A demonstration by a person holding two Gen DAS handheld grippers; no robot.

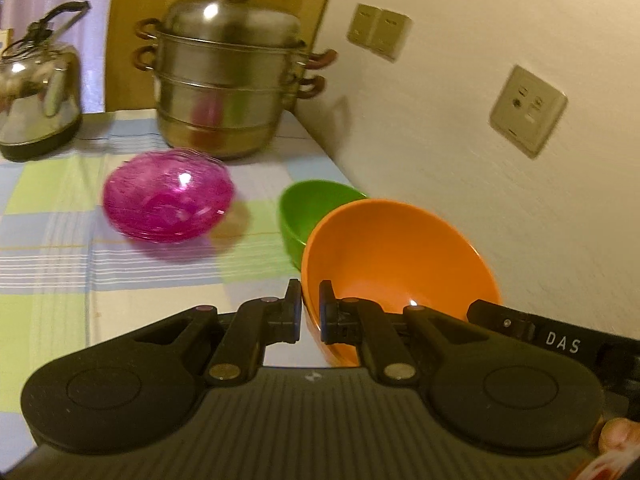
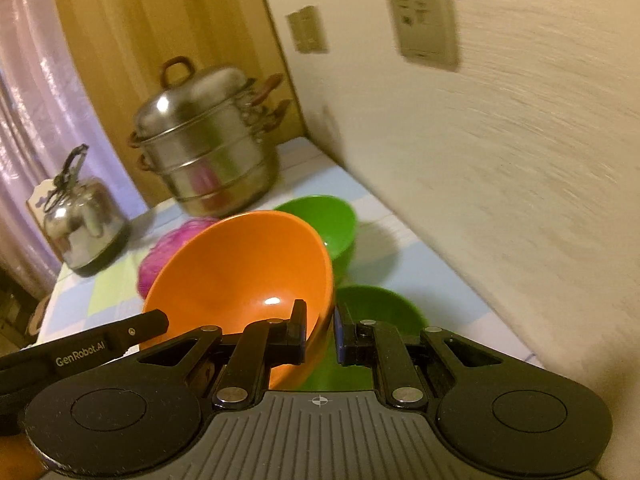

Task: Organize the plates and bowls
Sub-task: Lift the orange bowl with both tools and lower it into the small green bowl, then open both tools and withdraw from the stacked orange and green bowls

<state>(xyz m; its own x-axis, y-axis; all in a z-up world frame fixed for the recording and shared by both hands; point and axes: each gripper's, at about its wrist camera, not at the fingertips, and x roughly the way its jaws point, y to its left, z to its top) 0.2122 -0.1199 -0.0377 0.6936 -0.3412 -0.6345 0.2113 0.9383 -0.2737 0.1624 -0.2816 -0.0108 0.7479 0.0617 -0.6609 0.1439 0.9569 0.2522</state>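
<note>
Shiny kettle [image 1: 38, 92] sat far left on checked tablecloth [image 1: 52, 248]. Big steel steamer pot [image 1: 224, 80] stood far, middle. Pink glass bowl [image 1: 168, 196] lay near pot. Left gripper [image 1: 310, 312] pinched left rim of orange bowl [image 1: 400, 256], fingers nearly together. Right gripper [image 2: 320, 334] squeezed same bowl's right rim. Bowl was tipped, off table. Far green bowl [image 1: 312, 208] sat by wall; near green bowl [image 2: 380, 308] sat below orange one.

Cream wall [image 1: 460, 128] with sockets [image 1: 528, 110] (wood panel [image 1: 132, 20] behind), lilac curtain [image 2: 24, 100].
</note>
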